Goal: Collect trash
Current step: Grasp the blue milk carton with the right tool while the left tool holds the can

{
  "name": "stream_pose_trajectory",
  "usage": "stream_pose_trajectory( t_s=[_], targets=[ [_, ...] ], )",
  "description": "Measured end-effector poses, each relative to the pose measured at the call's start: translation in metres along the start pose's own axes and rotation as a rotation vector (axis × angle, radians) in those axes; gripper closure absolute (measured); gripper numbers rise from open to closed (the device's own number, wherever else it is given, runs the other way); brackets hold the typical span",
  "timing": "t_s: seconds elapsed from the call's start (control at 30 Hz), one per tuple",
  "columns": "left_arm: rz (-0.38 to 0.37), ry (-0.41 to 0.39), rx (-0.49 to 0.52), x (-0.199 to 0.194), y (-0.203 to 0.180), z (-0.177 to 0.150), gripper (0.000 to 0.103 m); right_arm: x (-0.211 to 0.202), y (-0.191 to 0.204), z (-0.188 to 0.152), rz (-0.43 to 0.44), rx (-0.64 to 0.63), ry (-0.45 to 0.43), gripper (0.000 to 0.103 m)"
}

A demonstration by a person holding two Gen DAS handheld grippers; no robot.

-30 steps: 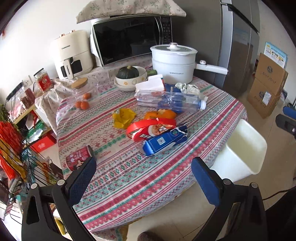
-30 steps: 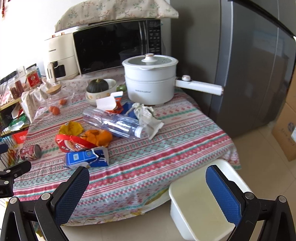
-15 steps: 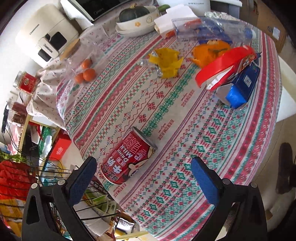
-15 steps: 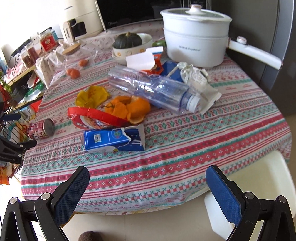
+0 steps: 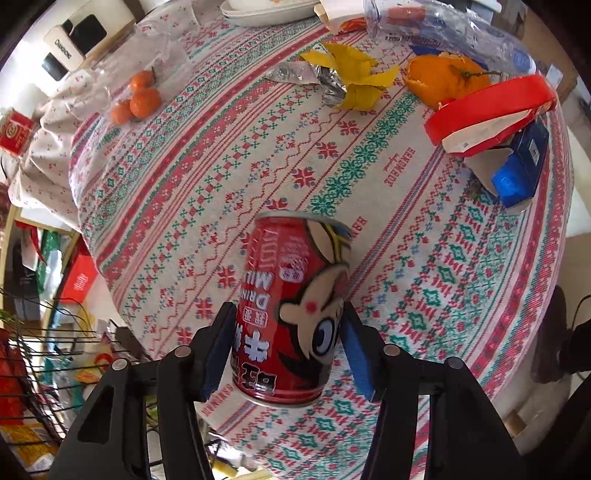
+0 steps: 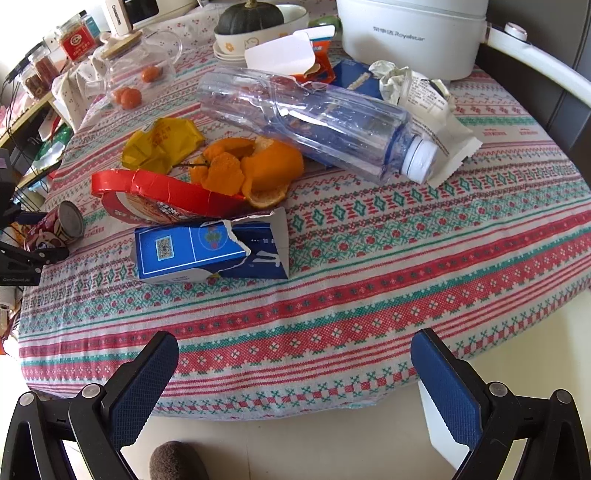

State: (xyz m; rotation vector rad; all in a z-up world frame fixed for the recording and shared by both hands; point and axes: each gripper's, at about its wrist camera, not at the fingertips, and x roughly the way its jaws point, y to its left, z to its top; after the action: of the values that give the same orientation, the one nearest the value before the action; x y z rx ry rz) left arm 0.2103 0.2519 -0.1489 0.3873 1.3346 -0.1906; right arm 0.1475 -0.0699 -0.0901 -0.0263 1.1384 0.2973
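The left gripper [image 5: 286,347] points steeply down at the patterned tablecloth [image 5: 369,229], and a red milk-drink can [image 5: 291,310] lies on its side between the two blue pads. The jaws are closing on it; both pads sit right against the can's sides, though it is hard to say whether they press firmly yet. In the right wrist view the same can [image 6: 55,227] shows at the far left edge of the table, its silver end facing the camera, with the black frame of the left gripper around it. The right gripper [image 6: 293,384] hangs over the near edge of the table with its jaws spread wide and nothing between them. Ahead of it the rest of the litter is scattered on the cloth: a torn blue carton [image 6: 210,251] lies flat, touching a crushed red paper tub [image 6: 159,199] just behind it; orange peel [image 6: 251,170] rests against the tub, and a yellow wrapper [image 6: 162,144] lies just beside the peel. A clear plastic bottle [image 6: 314,118] lies on its side further back, its white cap pointing to the right, with a crumpled white wrapper [image 6: 424,99] beside it. Behind these stand a white electric pot [image 6: 406,33] and a bowl holding a dark green squash [image 6: 251,18]. A white bin [image 6: 436,421] shows on the floor under the right gripper's right finger.
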Motion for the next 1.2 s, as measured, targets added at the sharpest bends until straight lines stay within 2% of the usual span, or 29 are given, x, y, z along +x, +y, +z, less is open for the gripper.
stream_pose_trajectory(
  t_s=[0.27, 0.4, 0.53, 0.63, 0.7, 0.87, 1.0, 1.03, 1.17, 1.2],
  targets=[
    [-0.172, -0.099, -0.232, -0.013, -0.051, -0.014, 0.048, 0.012, -0.001, 0.007, 0.022, 0.077, 0.002, 0.0],
    [-0.195, -0.157, -0.318, -0.029, -0.07, -0.023, 0.048, 0.023, 0.002, 0.012, 0.083, 0.178, 0.007, 0.0],
    [-0.183, -0.198, -0.39, -0.05, -0.081, -0.036, 0.048, 0.039, 0.008, 0.017, 0.148, 0.298, 0.01, 0.0],
    [-0.218, -0.236, -0.458, -0.063, -0.079, -0.048, 0.048, 0.053, 0.014, 0.021, 0.16, 0.385, 0.012, 0.0],
    [-0.211, -0.259, -0.472, -0.069, -0.079, -0.054, 0.048, 0.06, 0.018, 0.025, 0.16, 0.444, 0.004, 0.0],
    [-0.197, -0.258, -0.485, -0.068, -0.076, -0.061, 0.048, 0.074, 0.029, 0.033, 0.138, 0.545, -0.029, 0.0],
    [-0.196, -0.239, -0.517, -0.06, -0.069, -0.064, 0.048, 0.09, 0.037, 0.035, 0.088, 0.573, -0.029, 0.0],
    [-0.197, -0.236, -0.519, -0.057, -0.067, -0.064, 0.048, 0.088, 0.041, 0.036, 0.056, 0.553, -0.06, 0.0],
    [-0.208, -0.233, -0.518, -0.054, -0.069, -0.061, 0.048, 0.092, 0.051, 0.036, -0.018, 0.492, -0.065, 0.001],
    [-0.21, -0.235, -0.516, -0.055, -0.071, -0.06, 0.048, 0.091, 0.052, 0.035, -0.036, 0.477, -0.067, 0.005]
  ],
)
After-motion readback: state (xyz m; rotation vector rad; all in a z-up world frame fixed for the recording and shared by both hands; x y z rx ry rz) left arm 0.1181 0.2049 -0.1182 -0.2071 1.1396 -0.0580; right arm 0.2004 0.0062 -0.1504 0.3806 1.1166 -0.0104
